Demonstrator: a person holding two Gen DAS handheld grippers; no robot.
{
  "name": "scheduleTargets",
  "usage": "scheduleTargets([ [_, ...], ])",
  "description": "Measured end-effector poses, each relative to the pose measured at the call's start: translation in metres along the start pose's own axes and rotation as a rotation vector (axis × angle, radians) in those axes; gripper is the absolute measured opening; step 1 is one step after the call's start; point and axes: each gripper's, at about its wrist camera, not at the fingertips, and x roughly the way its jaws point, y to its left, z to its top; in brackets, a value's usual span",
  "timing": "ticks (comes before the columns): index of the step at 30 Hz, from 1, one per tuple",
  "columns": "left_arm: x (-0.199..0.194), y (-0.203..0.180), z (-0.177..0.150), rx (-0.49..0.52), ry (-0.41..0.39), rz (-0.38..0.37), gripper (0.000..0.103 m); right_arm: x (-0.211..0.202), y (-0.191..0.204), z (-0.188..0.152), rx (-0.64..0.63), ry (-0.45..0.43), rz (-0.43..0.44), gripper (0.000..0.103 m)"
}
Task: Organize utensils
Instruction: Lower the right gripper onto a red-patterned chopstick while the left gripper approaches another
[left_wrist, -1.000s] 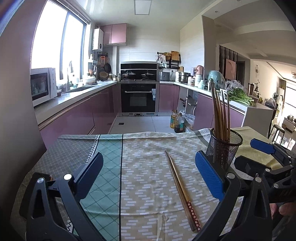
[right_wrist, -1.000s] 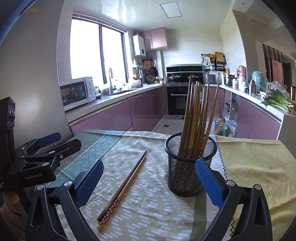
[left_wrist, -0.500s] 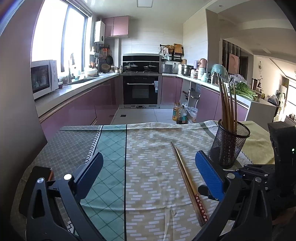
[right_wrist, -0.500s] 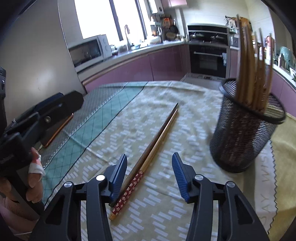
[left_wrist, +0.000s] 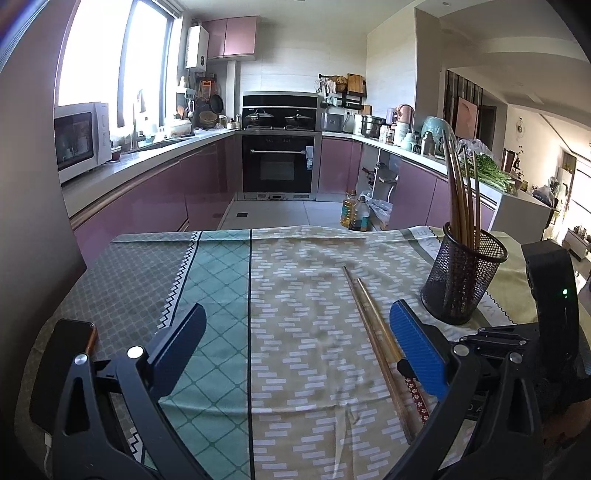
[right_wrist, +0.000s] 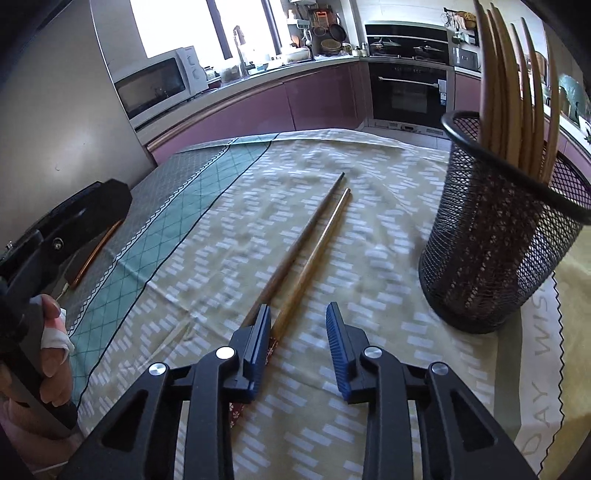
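Kitchen table under a patterned cloth (left_wrist: 295, 332); two loose chopsticks and a mesh holder on it.

Nearest, right gripper (right_wrist: 297, 314) low over the cloth, jaws partly closed with a gap between them, holding nothing; its left pad sits over the patterned butt ends of the chopstick pair (right_wrist: 314, 236), right pad just to their 3 o'clock side. Pair lies flat, side by side, tips running off toward 12 o'clock. Black mesh holder (right_wrist: 495, 236) upright at 2 o'clock from the pair, apart from it, packed with standing chopsticks (right_wrist: 517, 92). Left gripper (left_wrist: 295, 339) spread wide, nothing between its pads; pair at its 3 o'clock, passing beside the right blue pad. Dark phone (left_wrist: 62, 369) on the cloth at its 9 o'clock. Beyond, purple cabinets, oven (left_wrist: 279, 162) at 12 o'clock, microwave (left_wrist: 79, 138) at 10 o'clock.
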Motion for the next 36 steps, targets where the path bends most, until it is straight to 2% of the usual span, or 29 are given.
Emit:
scheduleTargets([
  [6,0.021,-0.005,0.001,0.021,0.086,-0.048,0.097,-0.001,-0.006,0.001,0.005,0.003,-0.007,0.027],
  [13,0.053,-0.024,-0.006,0.106,0.222,-0.085,0.080,-0.001,-0.008,0.000,-0.001,0.004,-0.003,0.025],
  [18,0.069,-0.038,-0.010,0.162,0.278,-0.128,0.072,-0.003,-0.012,-0.002,0.007,0.007,0.005,0.023],
  [23,0.084,-0.045,-0.014,0.194,0.312,-0.131,0.063,-0.007,-0.018,-0.004,0.021,0.007,0.003,0.016],
  [25,0.091,-0.047,-0.016,0.198,0.332,-0.143,0.057,-0.007,-0.019,-0.004,0.027,0.009,0.010,0.016],
  [32,0.106,-0.054,-0.017,0.201,0.365,-0.176,0.050,-0.006,-0.021,-0.004,0.032,0.009,0.017,0.016],
  [34,0.110,-0.056,-0.018,0.203,0.376,-0.188,0.041,-0.006,-0.023,-0.003,0.032,0.008,0.016,0.015],
  [36,0.112,-0.059,-0.017,0.203,0.385,-0.200,0.039,-0.006,-0.023,-0.002,0.034,0.009,0.016,0.015],
])
